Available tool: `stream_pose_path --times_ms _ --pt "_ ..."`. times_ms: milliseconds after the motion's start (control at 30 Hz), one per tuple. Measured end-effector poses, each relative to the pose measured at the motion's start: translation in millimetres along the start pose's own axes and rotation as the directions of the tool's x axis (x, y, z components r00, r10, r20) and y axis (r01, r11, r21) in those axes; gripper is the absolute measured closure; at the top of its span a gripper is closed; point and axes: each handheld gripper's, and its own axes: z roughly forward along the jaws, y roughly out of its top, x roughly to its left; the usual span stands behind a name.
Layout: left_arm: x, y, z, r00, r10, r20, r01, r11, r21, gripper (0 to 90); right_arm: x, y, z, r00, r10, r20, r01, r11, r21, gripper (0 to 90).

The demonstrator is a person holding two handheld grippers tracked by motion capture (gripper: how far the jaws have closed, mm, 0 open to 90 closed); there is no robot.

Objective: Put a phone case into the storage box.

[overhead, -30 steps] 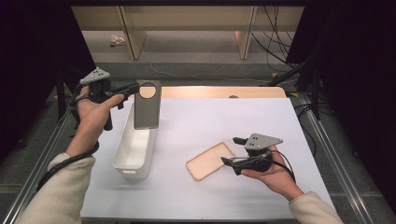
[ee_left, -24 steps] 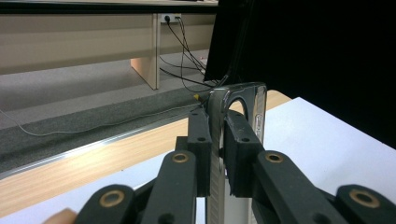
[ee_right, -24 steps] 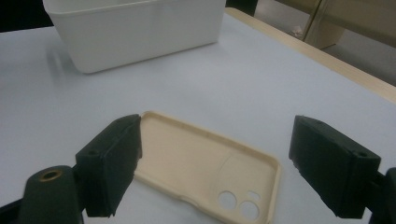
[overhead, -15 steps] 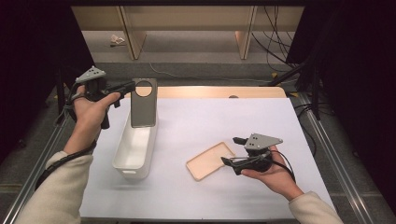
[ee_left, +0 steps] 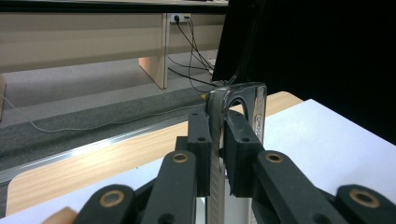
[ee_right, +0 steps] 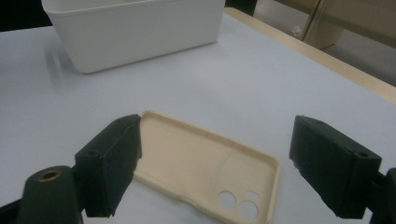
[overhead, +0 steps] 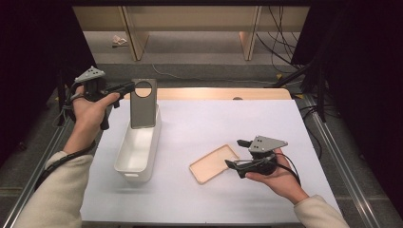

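Observation:
My left gripper (overhead: 127, 88) is shut on the top edge of a grey phone case (overhead: 142, 105). The case hangs upright over the far end of a white bin (overhead: 130, 174). In the left gripper view the pads (ee_left: 200, 140) pinch the thin grey case (ee_left: 243, 100) just below its round camera hole. A beige phone case (overhead: 214, 163) lies hollow side up on the white table cover. My right gripper (overhead: 234, 153) stands open just right of it, and the beige case (ee_right: 201, 158) sits between and ahead of its jaws, untouched.
The long white bin (ee_right: 135, 28) stands on the left half of the table cover (overhead: 228, 118). A wooden table edge (overhead: 214, 93) runs along the far side. Metal rails (overhead: 332, 142) flank the table, with dark curtains and cables beyond.
The left gripper has drifted slightly left and away with the grey case still in it. The right gripper and the beige case have stayed put.

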Motion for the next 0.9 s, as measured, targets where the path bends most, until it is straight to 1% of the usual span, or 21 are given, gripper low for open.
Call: stream_pose_path --times_ms 267,400,900 --pt "3.6 -1.1 1.2 1.0 0.002 -0.005 -0.002 1.0 0.001 81.4 -0.1 0.0 -0.1 1.0 0.002 0.001 -0.002 1.0 -0.001 18.0" --pt "5.9 -0.7 1.6 1.0 -0.004 -0.007 0.004 1.0 0.001 81.4 -0.2 -0.1 -0.1 1.0 0.003 0.001 -0.003 1.0 -0.002 18.0" --pt "14.8 2.2 5.2 0.9995 0.011 -0.031 -0.011 0.9998 0.014 81.5 -0.3 -0.4 0.2 1.0 0.005 0.001 -0.005 1.0 -0.002 18.0"
